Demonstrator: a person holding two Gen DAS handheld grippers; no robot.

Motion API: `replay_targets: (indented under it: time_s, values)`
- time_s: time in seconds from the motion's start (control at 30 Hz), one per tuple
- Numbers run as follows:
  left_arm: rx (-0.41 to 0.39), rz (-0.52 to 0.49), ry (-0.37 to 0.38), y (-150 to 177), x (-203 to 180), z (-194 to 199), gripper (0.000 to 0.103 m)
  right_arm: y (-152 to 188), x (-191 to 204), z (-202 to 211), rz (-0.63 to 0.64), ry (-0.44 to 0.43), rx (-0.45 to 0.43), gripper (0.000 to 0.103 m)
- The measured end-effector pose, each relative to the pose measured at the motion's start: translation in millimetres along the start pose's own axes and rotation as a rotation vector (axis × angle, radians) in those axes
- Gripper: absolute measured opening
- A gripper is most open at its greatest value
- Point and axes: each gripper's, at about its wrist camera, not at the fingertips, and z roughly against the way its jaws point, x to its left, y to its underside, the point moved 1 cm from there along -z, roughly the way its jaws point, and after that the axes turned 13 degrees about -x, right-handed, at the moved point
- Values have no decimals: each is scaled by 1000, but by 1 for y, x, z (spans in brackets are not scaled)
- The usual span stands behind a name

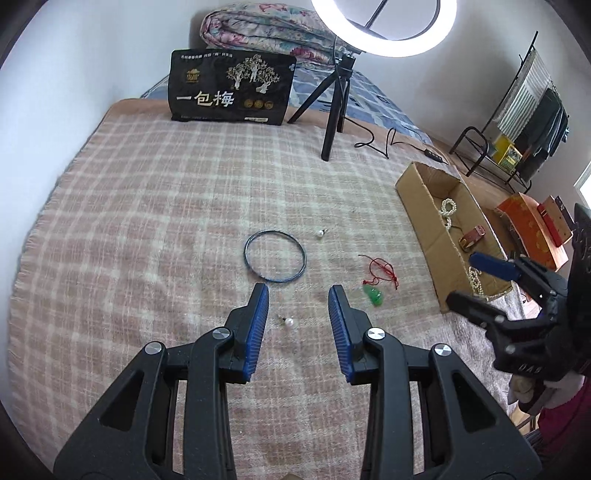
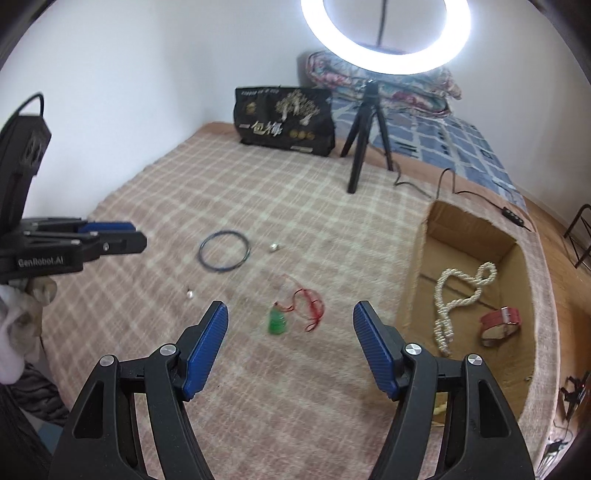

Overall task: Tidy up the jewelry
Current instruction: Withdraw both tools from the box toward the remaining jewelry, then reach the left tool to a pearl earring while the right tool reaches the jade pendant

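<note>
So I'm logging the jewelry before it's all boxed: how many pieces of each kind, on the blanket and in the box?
Pearl earrings: 2
Blue bangle: 1
Green pendant on red cord: 1
Pearl necklace: 1
Red-strapped watch: 1
Total: 6

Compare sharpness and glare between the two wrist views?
Left wrist view: sharp; blue bangle and green pendant crisp, ring light blown out at the top. Right wrist view: motion-blurred; pendant smeared, ring light also clipped. Both show fisheye bending and dark corners.
</note>
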Motion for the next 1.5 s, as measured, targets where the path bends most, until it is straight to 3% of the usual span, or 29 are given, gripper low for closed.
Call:
replay_targets:
  time_s: [0.07, 0.23, 0.33, 0.4, 0.5, 0.53, 0.57, 0.83, 1.13, 1.5]
  values:
    - [20, 0, 4, 6, 2, -4, 33, 7, 9, -8, 21, -19, 26, 64]
    - [80, -11, 16, 25, 0, -18, 33, 20, 21, -26, 52, -39, 73, 63]
    - [113, -8, 25, 34, -1, -28, 33, 26, 19, -36, 36, -46, 100, 52]
    - [134, -7, 31, 39, -1, -34, 33, 31, 18, -42, 32, -48, 116, 51]
    - [156, 5, 41, 44, 0, -42, 33, 37, 18, -52, 33, -57, 145, 38]
    - [162, 12, 42, 44, 1, -44, 29, 38, 18, -55, 31, -59, 150, 37]
    - [167, 18, 42, 45, 2, -47, 25, 38, 16, -58, 30, -56, 154, 37]
    - [214, 40, 39, 54, 3, -71, 25, 42, 9, -76, 11, -51, 177, 33]
    - [215, 42, -2, 50, 7, -83, 25, 44, 6, -88, 7, -52, 193, 32]
    - [202, -3, -38, 52, 8, -87, 9, 43, 4, -95, -14, -66, 196, 28]
